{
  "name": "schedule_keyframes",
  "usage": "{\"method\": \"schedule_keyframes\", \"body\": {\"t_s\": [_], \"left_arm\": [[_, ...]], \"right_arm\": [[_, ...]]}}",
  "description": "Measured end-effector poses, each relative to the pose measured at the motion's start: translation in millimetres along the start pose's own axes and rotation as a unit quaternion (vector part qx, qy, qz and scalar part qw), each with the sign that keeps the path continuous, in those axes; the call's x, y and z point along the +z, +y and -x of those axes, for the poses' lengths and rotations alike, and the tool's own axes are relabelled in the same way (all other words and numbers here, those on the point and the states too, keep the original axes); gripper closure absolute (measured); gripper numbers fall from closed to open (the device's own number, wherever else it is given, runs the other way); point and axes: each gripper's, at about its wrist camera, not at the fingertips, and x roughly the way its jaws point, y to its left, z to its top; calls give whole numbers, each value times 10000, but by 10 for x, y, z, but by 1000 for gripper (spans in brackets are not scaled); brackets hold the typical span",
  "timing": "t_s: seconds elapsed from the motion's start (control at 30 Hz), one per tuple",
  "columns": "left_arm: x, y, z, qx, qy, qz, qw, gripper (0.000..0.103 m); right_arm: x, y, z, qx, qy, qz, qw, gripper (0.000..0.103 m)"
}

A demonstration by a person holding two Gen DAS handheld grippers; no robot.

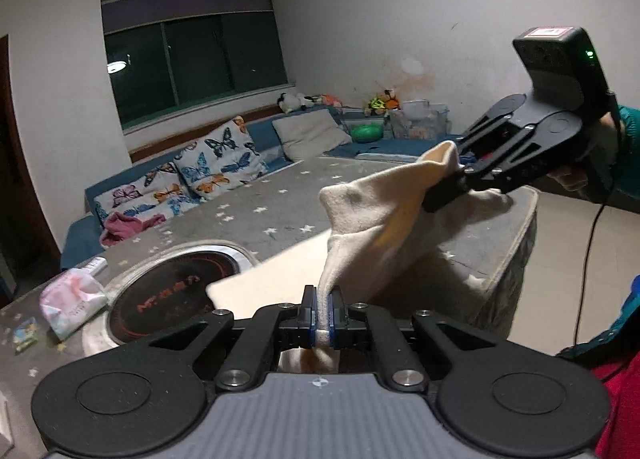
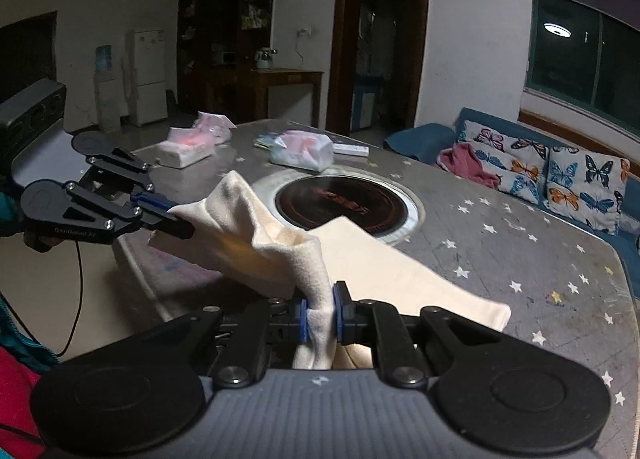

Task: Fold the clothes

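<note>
A cream cloth is held up over the grey star-patterned table. My left gripper is shut on one corner of it, low in the left wrist view. My right gripper is shut on another corner, higher and to the right. In the right wrist view the right gripper pinches the cloth and the left gripper holds its far corner at the left. The cloth's lower part lies flat on the table.
A round induction hob is set into the table behind the cloth. Tissue packs and a white pack lie at the far side. A sofa with butterfly cushions and a pink garment runs along the wall.
</note>
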Motion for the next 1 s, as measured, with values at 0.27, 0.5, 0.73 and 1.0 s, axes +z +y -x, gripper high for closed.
{"method": "schedule_keyframes", "body": {"t_s": [0.27,0.5,0.73,1.0], "left_arm": [[150,339,-511,142,88,163,9997,97],[283,653,-1202,167,349,286,9988,97],[252,868,-1869,264,829,473,9951,97],[143,991,-2225,409,1139,848,9890,91]], "right_arm": [[150,-287,-329,-100,185,-258,9994,92],[264,-796,-820,-269,460,-631,9966,93],[186,-1214,-1357,-432,824,-1146,9890,92],[22,-1516,-1583,-799,902,-1846,9754,75]]}}
